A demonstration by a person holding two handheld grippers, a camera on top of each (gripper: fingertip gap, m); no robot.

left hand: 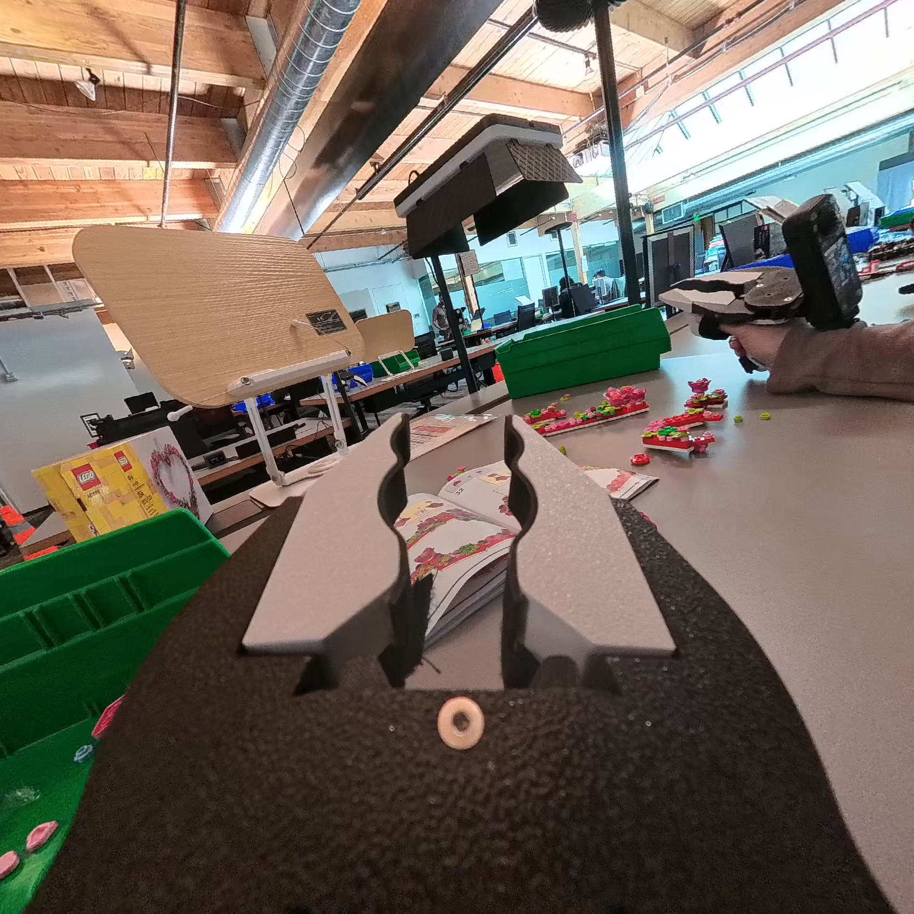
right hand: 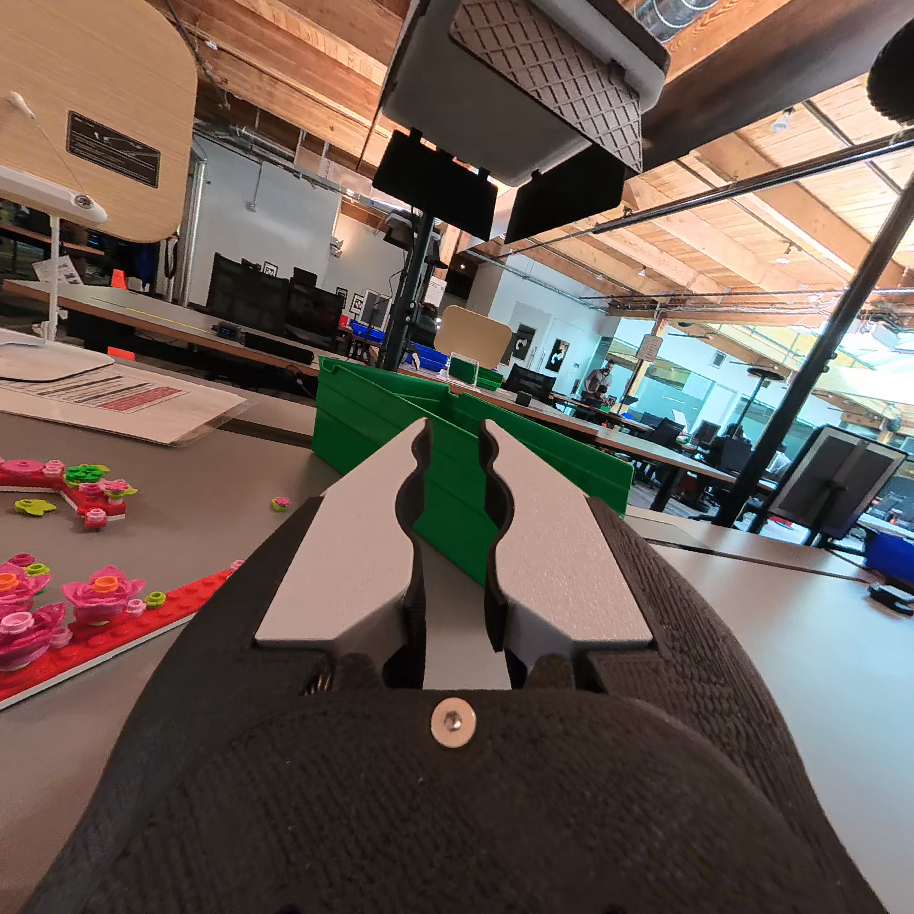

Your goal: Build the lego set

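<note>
The left wrist view sits low over the counter [left hand: 742, 569], looking along its own gripper [left hand: 457, 435] across the open instruction booklet [left hand: 460, 534] toward the far green bin [left hand: 583, 351], with the right gripper [left hand: 687, 301] off at its right edge. The right wrist view lies nearly at counter level, close behind that same green bin [right hand: 376, 425]. Both views share the bin, the flowered lego pieces [left hand: 593, 410] [right hand: 74, 484] and the overhead lamp [left hand: 484, 183] [right hand: 519, 84].

The left tool [left hand: 457, 440] is held low, its two fingers parted with nothing between them. The right tool [right hand: 455, 440] is also empty with fingers parted, gripped at far right by a hand [left hand: 756, 346] in a sleeve [left hand: 841, 361].
</note>
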